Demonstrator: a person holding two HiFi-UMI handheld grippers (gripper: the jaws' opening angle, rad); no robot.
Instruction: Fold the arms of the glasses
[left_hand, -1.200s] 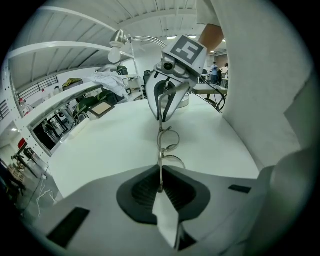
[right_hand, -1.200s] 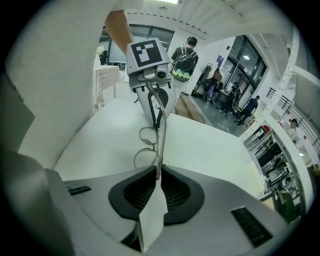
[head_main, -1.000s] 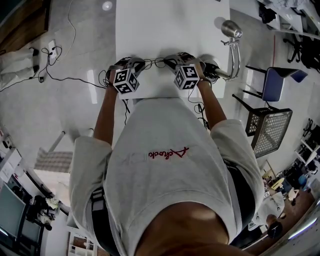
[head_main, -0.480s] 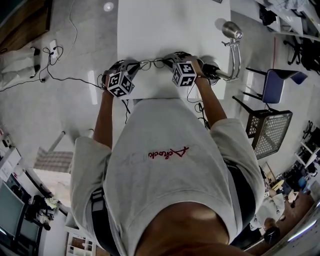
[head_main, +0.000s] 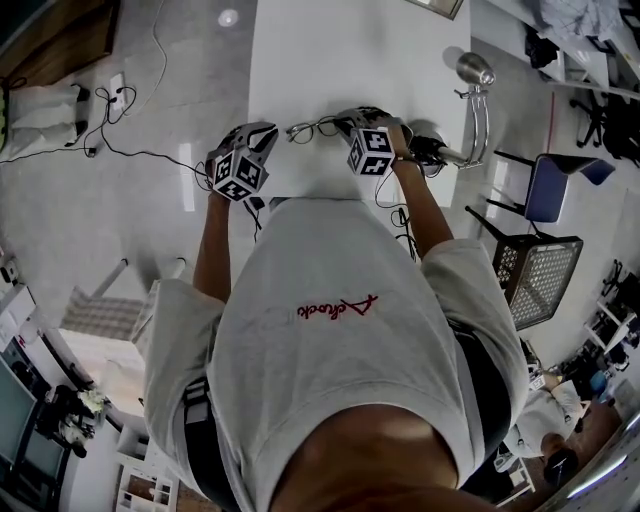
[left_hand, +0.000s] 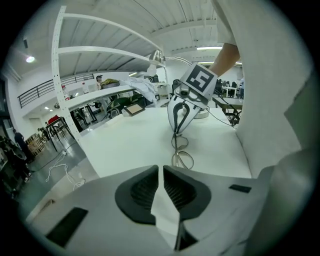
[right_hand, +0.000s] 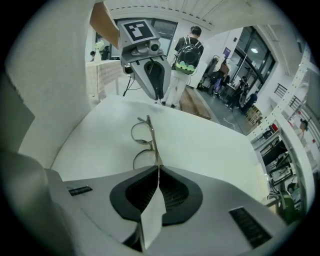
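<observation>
a large open lab or workshop hall: a long white worktable (head_main: 350, 60) on a polished grey floor (head_main: 60, 230) strewn with black cables (head_main: 118, 92), white steel roof beams (left_hand: 105, 50), a railed mezzanine (left_hand: 37, 95), tall glazed doors (right_hand: 252, 55), and a person with a backpack (right_hand: 186, 52) walking through.

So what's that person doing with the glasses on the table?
A person is working on a pair of glasses lying on a white table, using a handheld gripper in each hand. The right gripper is pinched shut on one thin arm of the glasses. The left gripper is off to the side with its jaws slightly apart and nothing in them. The aim is to fold the arms in, and I can't tell how far along that is.
</observation>
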